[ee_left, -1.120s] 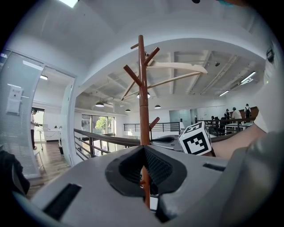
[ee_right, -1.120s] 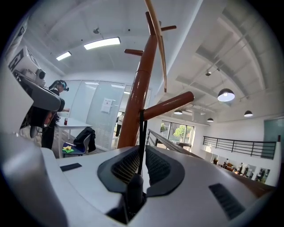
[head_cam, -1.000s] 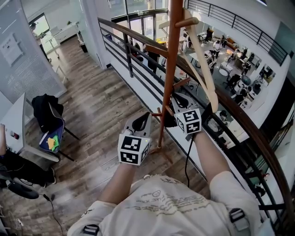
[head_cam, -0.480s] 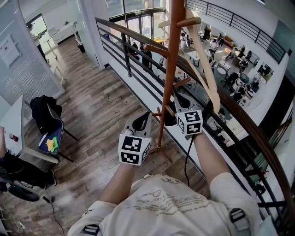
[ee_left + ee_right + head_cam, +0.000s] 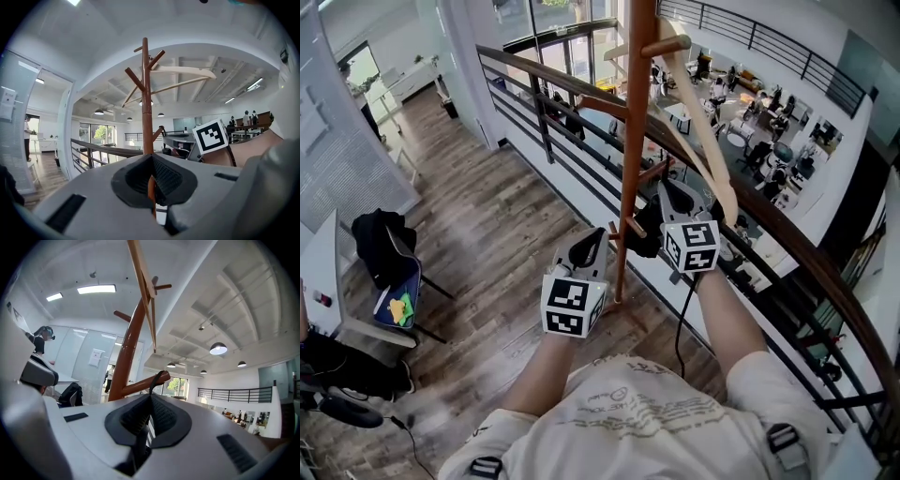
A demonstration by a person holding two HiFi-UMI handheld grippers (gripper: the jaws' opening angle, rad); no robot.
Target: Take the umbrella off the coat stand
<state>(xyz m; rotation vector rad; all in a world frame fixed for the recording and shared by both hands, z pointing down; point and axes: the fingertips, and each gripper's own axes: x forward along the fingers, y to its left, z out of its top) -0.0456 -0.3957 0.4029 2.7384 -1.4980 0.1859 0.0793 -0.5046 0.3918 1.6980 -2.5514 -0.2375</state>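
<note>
Two tools are working close to the coat stand (image 5: 628, 141). Left tool (image 5: 151, 158) is hovering just left of the pole, jaws pressed together and gripping nothing. Umbrella (image 5: 641, 239) is hanging folded just right of the pole, long axis roughly vertical, its strap (image 5: 156, 380) looping over a low peg (image 5: 136, 387). Right tool (image 5: 150, 397), the nearer one, is apparently pinching that strap just below the peg. Judgement: the loop is needing a lift outward past the peg's tip.
</note>
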